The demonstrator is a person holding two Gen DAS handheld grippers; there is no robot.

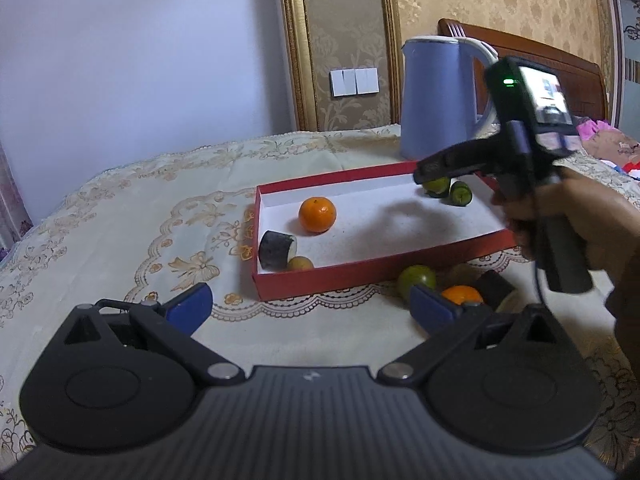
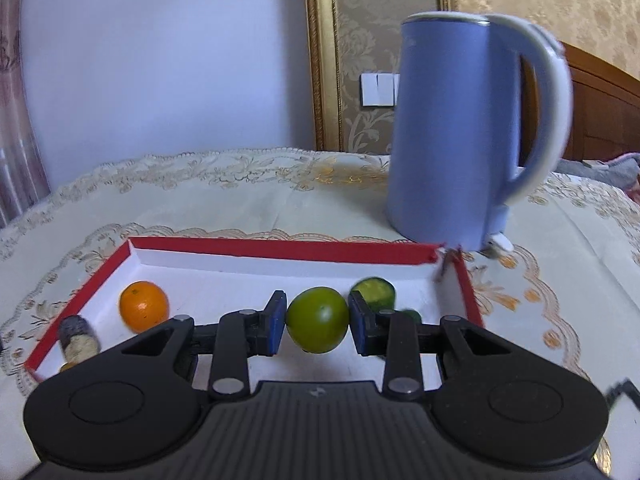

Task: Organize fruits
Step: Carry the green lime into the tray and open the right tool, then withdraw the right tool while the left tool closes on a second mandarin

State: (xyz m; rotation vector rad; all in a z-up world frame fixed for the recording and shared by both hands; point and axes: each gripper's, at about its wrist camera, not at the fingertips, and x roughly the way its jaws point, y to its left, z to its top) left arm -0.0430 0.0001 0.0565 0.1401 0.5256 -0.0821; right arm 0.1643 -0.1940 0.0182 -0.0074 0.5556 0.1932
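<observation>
Fruits partly sorted: orange, dark roll and cucumber piece already in red box. Right gripper clamped on green fruit above box; left gripper spread wide, empty. Several pieces left on bench.

Tablecloth under box, kettle

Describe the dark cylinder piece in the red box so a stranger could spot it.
Find the shallow red box in front of the blue kettle. In its near-left corner lies the dark cylinder piece, beside an orange; it alone has black skin and a pale cut end.
</observation>
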